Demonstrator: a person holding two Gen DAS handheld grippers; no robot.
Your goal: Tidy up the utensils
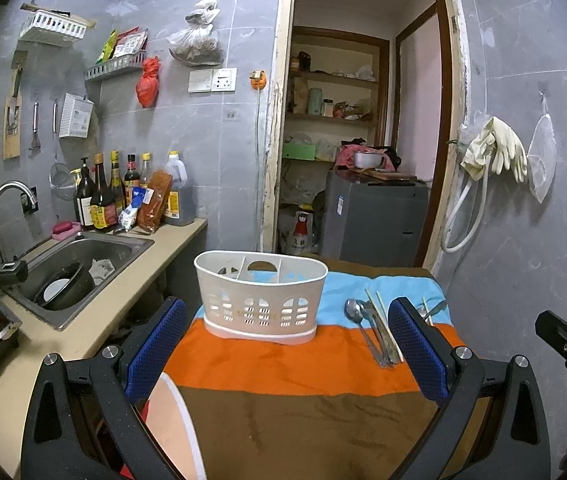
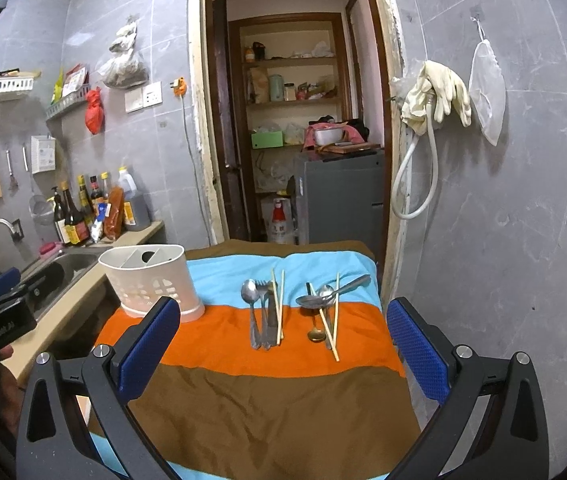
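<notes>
A white slotted utensil caddy point(image 1: 261, 300) point(image 2: 151, 282) stands empty on the striped cloth point(image 2: 219, 348), at its left side. To its right lies a neat group of a spoon point(image 2: 250, 292), fork, knife and chopsticks point(image 2: 279, 304) point(image 1: 379, 328). Further right sits a loose pile of spoons and chopsticks point(image 2: 321, 308). My left gripper point(image 1: 289, 354) hovers open in front of the caddy, holding nothing. Open and empty as well, my right gripper point(image 2: 283, 354) hangs above the orange and brown stripes, short of both utensil groups.
A counter with a steel sink point(image 1: 83, 264) holding a dark pan runs along the left, with sauce bottles point(image 1: 111, 192) behind it. A doorway point(image 2: 295, 120) opens past the table's far end. A tiled wall with gloves point(image 2: 439, 92) and a hose stands at the right.
</notes>
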